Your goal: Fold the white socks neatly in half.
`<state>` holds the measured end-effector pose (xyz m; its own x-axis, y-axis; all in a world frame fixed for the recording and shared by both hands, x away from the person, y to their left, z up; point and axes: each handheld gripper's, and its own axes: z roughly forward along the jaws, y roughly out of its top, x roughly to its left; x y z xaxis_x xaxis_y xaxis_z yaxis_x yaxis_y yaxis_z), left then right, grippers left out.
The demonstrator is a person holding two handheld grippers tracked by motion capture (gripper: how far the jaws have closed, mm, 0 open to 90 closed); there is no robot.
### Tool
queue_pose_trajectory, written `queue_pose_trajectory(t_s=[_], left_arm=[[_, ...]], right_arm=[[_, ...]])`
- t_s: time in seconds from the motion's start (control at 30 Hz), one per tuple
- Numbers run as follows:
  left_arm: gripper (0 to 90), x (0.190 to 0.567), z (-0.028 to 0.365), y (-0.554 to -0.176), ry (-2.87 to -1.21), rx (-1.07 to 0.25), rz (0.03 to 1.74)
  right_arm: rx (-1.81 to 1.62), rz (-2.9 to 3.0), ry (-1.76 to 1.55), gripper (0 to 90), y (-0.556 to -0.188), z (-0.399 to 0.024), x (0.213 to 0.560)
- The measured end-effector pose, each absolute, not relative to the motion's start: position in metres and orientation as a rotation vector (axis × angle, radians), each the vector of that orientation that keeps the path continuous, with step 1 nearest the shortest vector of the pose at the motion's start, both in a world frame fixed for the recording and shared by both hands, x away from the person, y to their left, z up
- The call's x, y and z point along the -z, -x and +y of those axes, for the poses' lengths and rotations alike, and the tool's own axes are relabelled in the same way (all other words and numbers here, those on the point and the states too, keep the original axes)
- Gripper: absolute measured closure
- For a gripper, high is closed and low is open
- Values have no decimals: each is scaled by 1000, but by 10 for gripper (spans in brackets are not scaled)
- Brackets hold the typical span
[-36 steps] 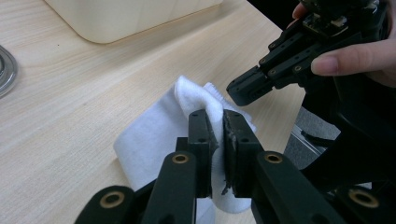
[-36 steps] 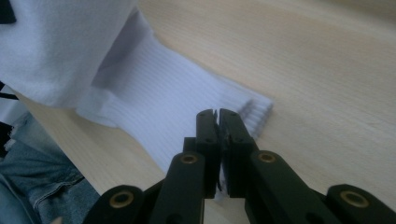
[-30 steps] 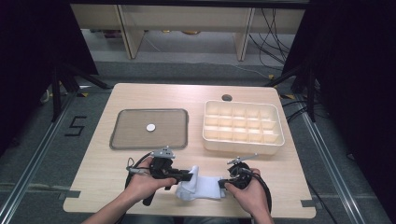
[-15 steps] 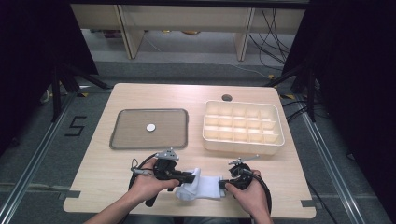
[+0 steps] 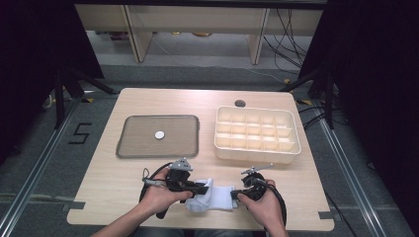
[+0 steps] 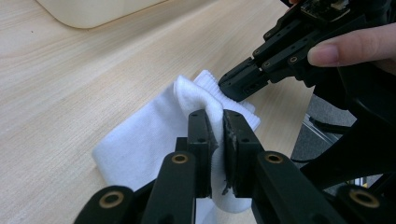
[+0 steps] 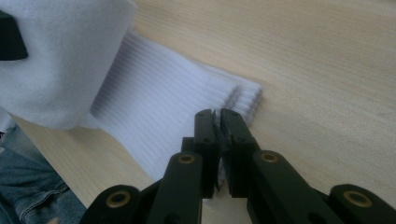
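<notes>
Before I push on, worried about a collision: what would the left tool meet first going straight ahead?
Probably the right tool: it sits just beyond the left tool along the white sock both grip, though depth is unclear.

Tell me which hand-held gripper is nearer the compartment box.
Right. The right hand-held gripper sits just in front of the compartment box, below its front wall, shut on the white sock. The left hand-held gripper grips the sock farther left, below the gap between tray and box.

A tray [image 5: 133,148] sits left of centre on the bench [image 5: 207,101], a small disc [image 5: 159,134] on it; a compartment box [image 5: 257,133] sits right; a sock [image 5: 215,200] lies at the near edge.
</notes>
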<state>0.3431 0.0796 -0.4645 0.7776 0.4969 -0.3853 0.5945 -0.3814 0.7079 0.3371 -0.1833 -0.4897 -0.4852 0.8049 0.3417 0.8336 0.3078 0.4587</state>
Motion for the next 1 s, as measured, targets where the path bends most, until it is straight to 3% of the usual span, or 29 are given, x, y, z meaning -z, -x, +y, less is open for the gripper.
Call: queue_pose_trajectory(t_s=[1.0], left_arm=[[813,470,66,-344,-2074,131,789]], right_arm=[[926,-2492,1576,843,-336,-180,489]])
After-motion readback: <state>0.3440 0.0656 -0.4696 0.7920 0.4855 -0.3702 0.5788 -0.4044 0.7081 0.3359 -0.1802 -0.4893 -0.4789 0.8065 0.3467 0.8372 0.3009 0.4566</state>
